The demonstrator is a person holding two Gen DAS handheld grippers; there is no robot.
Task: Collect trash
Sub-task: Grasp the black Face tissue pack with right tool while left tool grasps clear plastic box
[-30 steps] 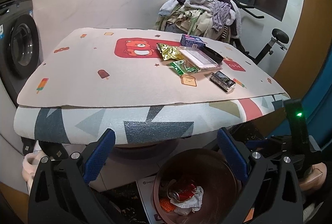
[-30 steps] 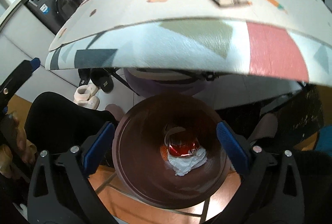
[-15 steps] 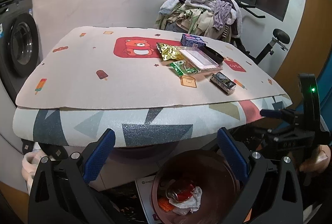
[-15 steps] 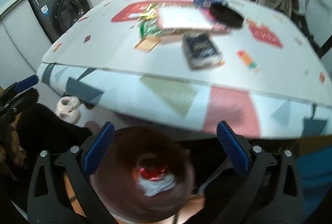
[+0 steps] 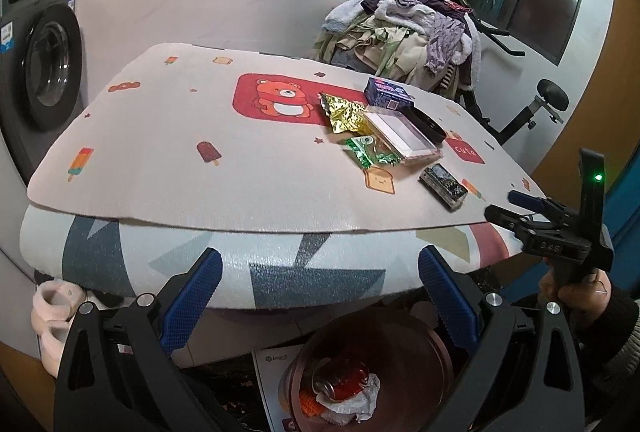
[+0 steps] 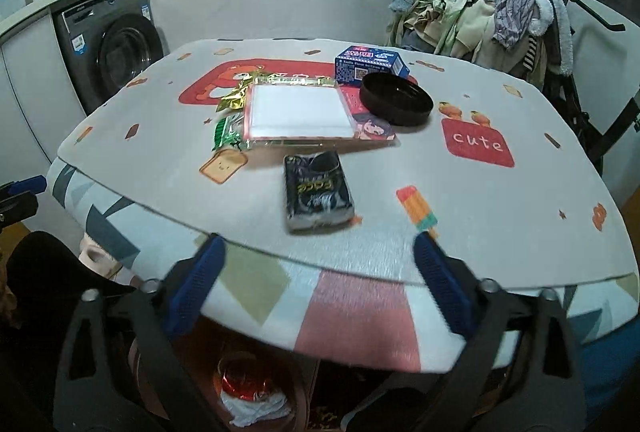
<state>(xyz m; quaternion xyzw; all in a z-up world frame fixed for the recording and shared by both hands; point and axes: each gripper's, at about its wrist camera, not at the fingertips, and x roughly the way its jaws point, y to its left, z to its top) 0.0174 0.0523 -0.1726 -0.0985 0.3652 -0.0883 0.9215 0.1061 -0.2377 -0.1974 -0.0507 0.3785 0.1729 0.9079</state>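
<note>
Several bits of trash are left on the table (image 6: 500, 240): dark snack pack (image 6: 318, 190) nearest the front edge, green wrapper (image 6: 228, 132) & gold wrapper (image 6: 236, 96) toward the left, clear flat pack (image 6: 298, 112) mid-table, blue box (image 6: 370, 66) and black lid (image 6: 396, 98) toward the back. Bin (image 5: 372, 372) sits on the floor under the front edge, w/ a red can and tissue already in.

Step, as I read it: between drops, going for the next item. Right gripper (image 6: 320, 276) is empty, jaws wide but closing, aimed at the dark pack; next move calls for straddling it across its width. Left gripper (image 5: 316, 296) is wide, empty, over the bin.

Legible: "cute" on the mat; the box's small print looks like "Vanilla Flavor", not sure.
</note>
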